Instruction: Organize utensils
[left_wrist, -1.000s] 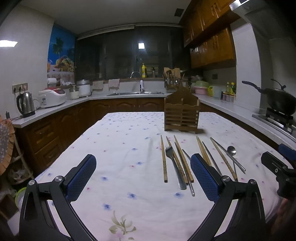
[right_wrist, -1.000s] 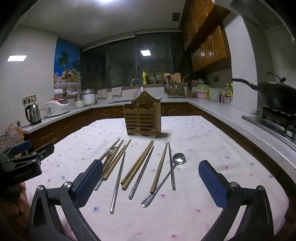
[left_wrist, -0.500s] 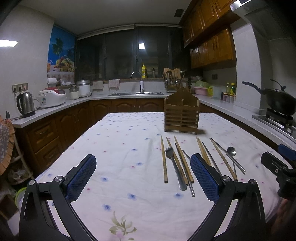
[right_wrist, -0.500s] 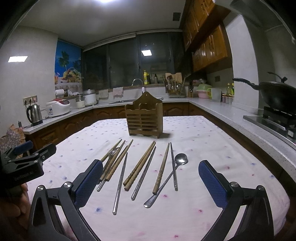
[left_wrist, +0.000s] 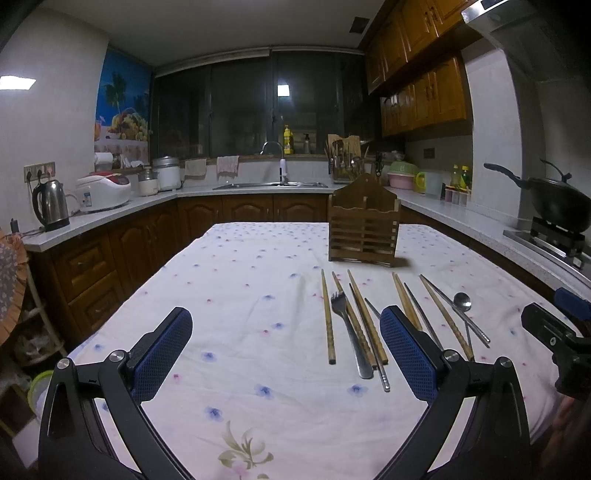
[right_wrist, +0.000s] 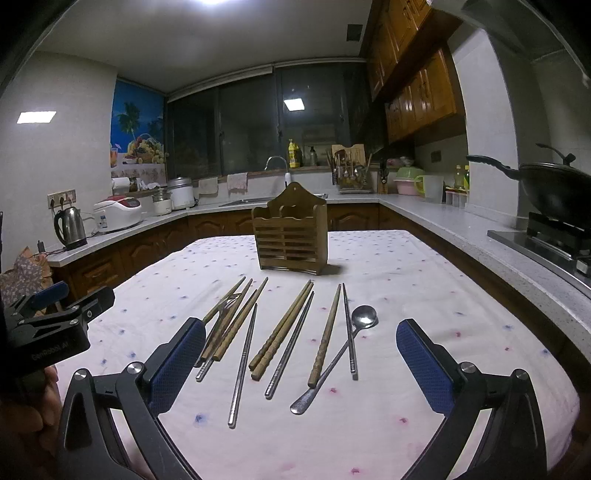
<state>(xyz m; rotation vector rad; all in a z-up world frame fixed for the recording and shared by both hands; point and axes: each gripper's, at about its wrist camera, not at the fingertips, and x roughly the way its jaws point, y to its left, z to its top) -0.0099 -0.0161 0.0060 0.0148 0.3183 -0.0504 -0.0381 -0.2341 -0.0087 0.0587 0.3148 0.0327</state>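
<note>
Right gripper (right_wrist: 301, 363), jaws spread and empty, hovers nearest over the wooden and steel chopsticks (right_wrist: 282, 334), lying lengthwise toward the slatted wooden holder (right_wrist: 290, 243); left gripper (left_wrist: 284, 354) likewise spread.

I see a dim kitchen: dark windows (right_wrist: 258, 122) behind the sink (left_wrist: 271, 184), wooden wall cabinets (left_wrist: 424, 88), white countertop (right_wrist: 436, 218), ceiling light (right_wrist: 214, 2).

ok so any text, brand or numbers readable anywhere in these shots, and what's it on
"GenRobot.AI", faint grey lettering on the black body of the left gripper, seen in the right wrist view.
The label on the rice cooker: too small to read.
The yellow bottle by the window: label blurred, unreadable.
The wall poster: only a picture, no legible words.
Nothing printed shows on the wooden holder or the utensils.
</note>
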